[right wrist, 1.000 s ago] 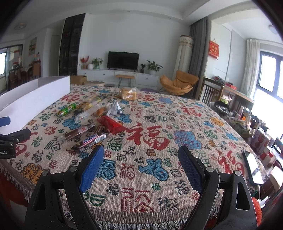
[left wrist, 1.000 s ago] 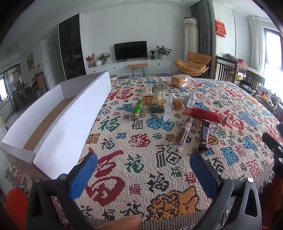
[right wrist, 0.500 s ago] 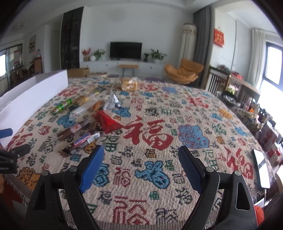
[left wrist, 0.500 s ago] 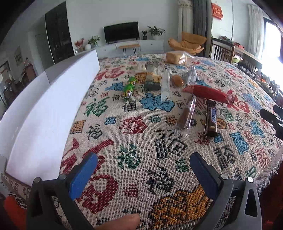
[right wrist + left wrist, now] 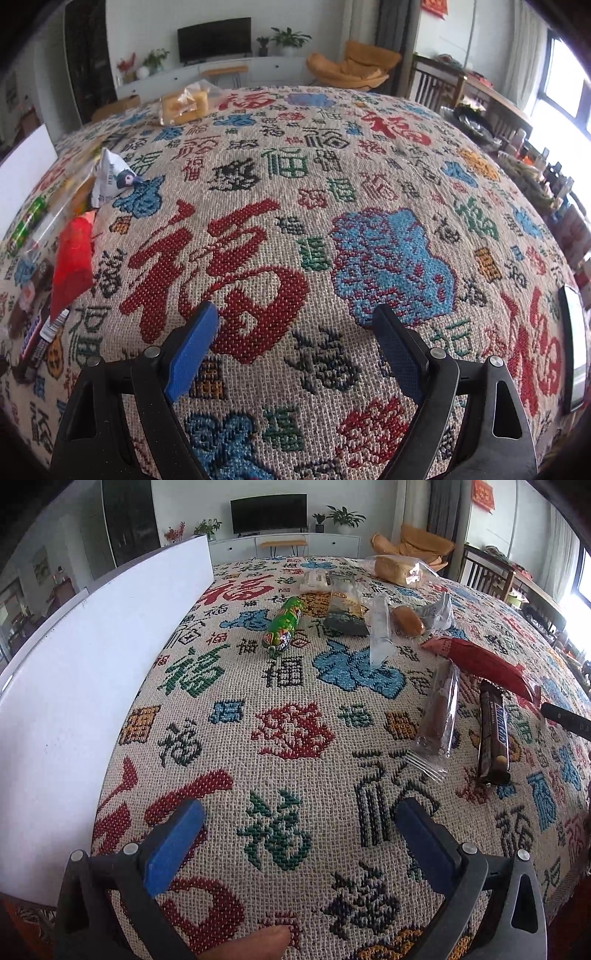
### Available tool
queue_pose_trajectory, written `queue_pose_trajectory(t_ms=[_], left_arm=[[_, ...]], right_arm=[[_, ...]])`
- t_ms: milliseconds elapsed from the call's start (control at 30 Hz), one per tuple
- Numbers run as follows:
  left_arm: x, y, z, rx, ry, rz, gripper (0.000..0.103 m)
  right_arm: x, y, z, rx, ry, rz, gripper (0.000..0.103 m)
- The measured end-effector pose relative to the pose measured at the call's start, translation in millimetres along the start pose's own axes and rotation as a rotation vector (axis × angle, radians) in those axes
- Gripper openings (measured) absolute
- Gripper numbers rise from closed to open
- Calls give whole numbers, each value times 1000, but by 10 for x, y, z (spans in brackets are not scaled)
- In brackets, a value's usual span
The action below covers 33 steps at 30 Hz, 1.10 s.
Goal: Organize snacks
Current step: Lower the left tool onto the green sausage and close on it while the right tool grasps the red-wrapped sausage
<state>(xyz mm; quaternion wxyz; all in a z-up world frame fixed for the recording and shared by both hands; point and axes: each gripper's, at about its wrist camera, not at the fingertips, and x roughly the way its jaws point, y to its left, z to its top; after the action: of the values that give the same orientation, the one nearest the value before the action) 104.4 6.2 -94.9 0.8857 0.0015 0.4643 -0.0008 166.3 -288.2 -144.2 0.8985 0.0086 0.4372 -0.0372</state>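
Several snacks lie on the patterned tablecloth [image 5: 291, 734]: a green roll [image 5: 283, 626], a clear-wrapped brown bar [image 5: 437, 716], a Snickers bar [image 5: 494, 733], a red packet [image 5: 480, 662], a dark yellow pack [image 5: 345, 607], a small bun [image 5: 406, 619] and a bagged bread [image 5: 397, 570]. My left gripper [image 5: 299, 834] is open and empty, low over the cloth, short of the snacks. My right gripper [image 5: 297, 332] is open and empty over bare cloth. In its view the red packet [image 5: 72, 264] and Snickers bar [image 5: 33, 341] lie at far left.
A long white cardboard box [image 5: 74, 686] stands along the table's left side. A phone [image 5: 574, 343] lies near the right edge. The bagged bread [image 5: 183, 103] sits at the far side. Chairs and a TV unit stand beyond the table.
Both grippers have dropped lower and moved forward over the table; the snacks look closer in the left wrist view. Both stay open and empty.
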Motion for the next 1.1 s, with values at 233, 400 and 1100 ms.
queue_pose_trajectory(t_ms=[233,400,1100], left_arm=[[-16,-4,-28,-46,-15,32,103],[-18,-1,-21,-54,-8,37,103],[-69,50,-70,38,52,-28,103]], right_arm=[[14,-17,2,23,5,18,91],[17,-23,5,23,5,19,91],[19,-22,7,23,4,19,91]])
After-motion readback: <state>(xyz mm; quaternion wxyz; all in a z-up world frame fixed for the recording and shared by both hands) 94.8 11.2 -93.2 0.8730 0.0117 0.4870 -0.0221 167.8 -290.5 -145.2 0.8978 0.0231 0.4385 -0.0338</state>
